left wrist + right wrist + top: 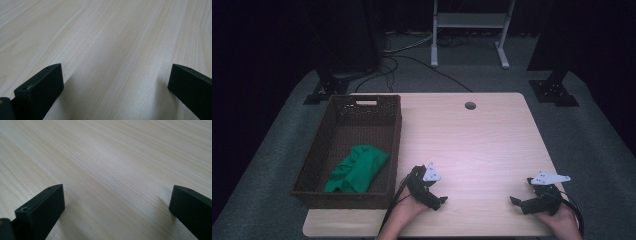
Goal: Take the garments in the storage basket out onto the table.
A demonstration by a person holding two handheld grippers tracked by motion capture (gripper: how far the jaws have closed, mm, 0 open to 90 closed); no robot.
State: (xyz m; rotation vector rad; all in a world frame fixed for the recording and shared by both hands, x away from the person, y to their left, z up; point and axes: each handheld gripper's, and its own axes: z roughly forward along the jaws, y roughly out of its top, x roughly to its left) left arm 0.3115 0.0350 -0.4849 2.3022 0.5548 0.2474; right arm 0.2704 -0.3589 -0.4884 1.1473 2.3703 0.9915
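surface [472, 145]: light wood, round hole [470, 105] near far edge, grain fills both gripper views
left hand-held gripper [428, 186]: near edge, left of centre, just right of basket, resting low on the wood; grey plate on top; held by a hand [404, 212] coming in from bottom
left jaws: spread wide in left gripper view, bare wood between them, nothing held
right hand-held gripper [539, 192]: near right corner, well apart from left one; grey plate on top; hand [562, 220] behind it at bottom right
right jaws: wide apart in right gripper view, bare wood between, nothing held
basket [312, 165]: dark brown wicker, rectangular, on left part of surface, handle slot in far wall
cloth [357, 169]: green, crumpled, inside basket toward near right side, lying on basket floor; not touched by either gripper
cloth vs left gripper: near, basket wall between them
floor [592, 145]: grey carpet around surface, cables and a white frame [469, 30] at far side
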